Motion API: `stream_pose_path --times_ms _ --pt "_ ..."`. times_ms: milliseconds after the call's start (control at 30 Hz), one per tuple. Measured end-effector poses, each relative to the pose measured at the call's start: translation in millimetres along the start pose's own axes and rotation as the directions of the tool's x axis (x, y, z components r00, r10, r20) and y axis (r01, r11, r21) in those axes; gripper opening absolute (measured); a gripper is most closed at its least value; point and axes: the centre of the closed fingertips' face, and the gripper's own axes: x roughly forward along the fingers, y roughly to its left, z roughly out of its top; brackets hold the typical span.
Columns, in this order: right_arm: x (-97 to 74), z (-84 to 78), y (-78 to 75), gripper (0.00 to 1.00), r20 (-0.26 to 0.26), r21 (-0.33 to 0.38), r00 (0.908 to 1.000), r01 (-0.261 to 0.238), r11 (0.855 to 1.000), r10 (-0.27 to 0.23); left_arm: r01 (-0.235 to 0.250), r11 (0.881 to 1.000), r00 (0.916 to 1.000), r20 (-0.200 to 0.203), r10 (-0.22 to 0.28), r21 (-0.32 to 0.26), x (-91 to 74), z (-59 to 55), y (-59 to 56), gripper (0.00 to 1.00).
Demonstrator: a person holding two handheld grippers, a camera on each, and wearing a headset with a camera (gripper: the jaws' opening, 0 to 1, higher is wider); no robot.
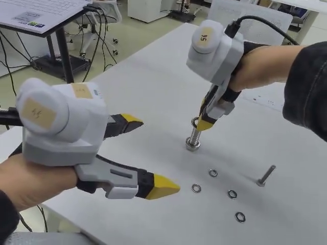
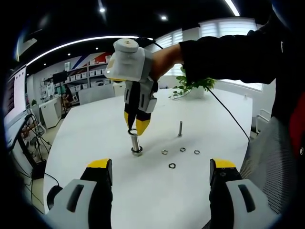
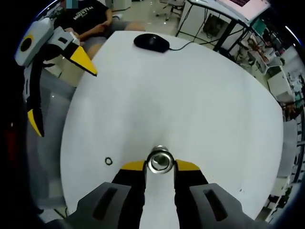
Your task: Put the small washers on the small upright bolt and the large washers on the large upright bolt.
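Head view: your right claw is gripping a silver ring washer; level it over the threaded steel bolt.

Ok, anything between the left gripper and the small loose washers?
Nothing visible does: only bare white table lies between the open left gripper and the four small silver metal washers. The right gripper is aside at the large upright steel bolt.

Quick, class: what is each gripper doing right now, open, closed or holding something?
Left gripper: open, holding nothing.
Right gripper: closed on a large washer atop the large upright bolt.
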Motion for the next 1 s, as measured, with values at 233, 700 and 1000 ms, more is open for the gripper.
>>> stream_pose_path --times_ms 233,700,1000 --pt "7.6 -3.2 -2.9 0.23 -0.014 0.008 0.9998 -0.016 1.000 0.016 -0.004 1.000 0.9999 -0.014 0.004 0.006 0.1 -3.5 0.9 0.84" --pt "13.1 -7.2 -1.4 0.23 -0.026 0.015 0.9991 -0.032 0.999 0.032 -0.002 1.000 0.9996 -0.027 0.002 0.001 2.1 -7.6 3.4 0.83" --pt "16.5 -9.5 0.2 0.23 -0.034 0.021 0.9986 -0.040 0.999 0.040 -0.003 1.000 0.9996 -0.027 0.003 -0.002 3.6 -8.3 4.5 0.83"
